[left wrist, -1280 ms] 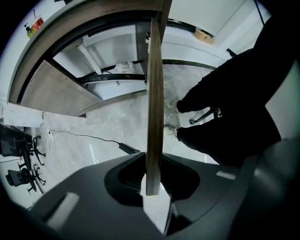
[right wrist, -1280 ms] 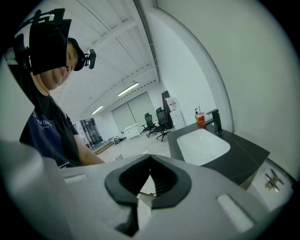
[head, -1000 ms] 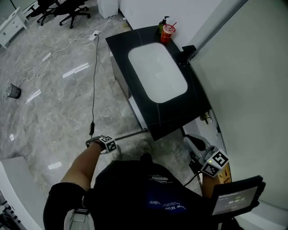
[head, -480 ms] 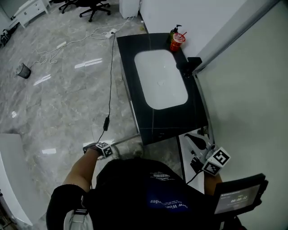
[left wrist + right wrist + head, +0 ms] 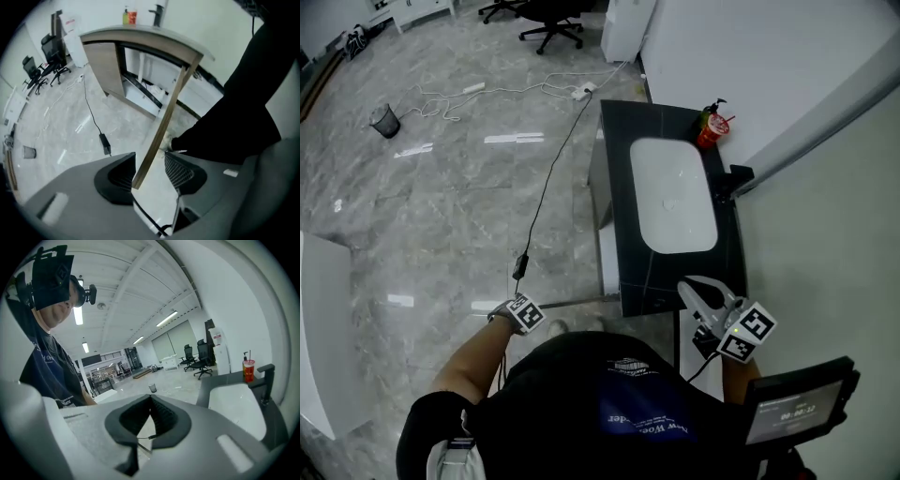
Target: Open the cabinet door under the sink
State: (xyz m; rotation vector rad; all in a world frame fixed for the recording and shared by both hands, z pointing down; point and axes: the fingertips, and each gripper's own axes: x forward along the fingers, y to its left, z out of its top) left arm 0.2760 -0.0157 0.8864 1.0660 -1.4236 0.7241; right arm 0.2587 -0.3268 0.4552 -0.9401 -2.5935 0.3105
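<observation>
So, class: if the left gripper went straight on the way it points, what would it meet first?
The door's edge: it stands between the left gripper's jaws, which have just been opening. Beyond it lies the floor, though depth is unclear.

Nothing reads clearly — the small screen (image 5: 794, 412) at the near right shows pale digits, too blurred to read; the shirt (image 5: 642, 417) print is upside down, illegible.
</observation>
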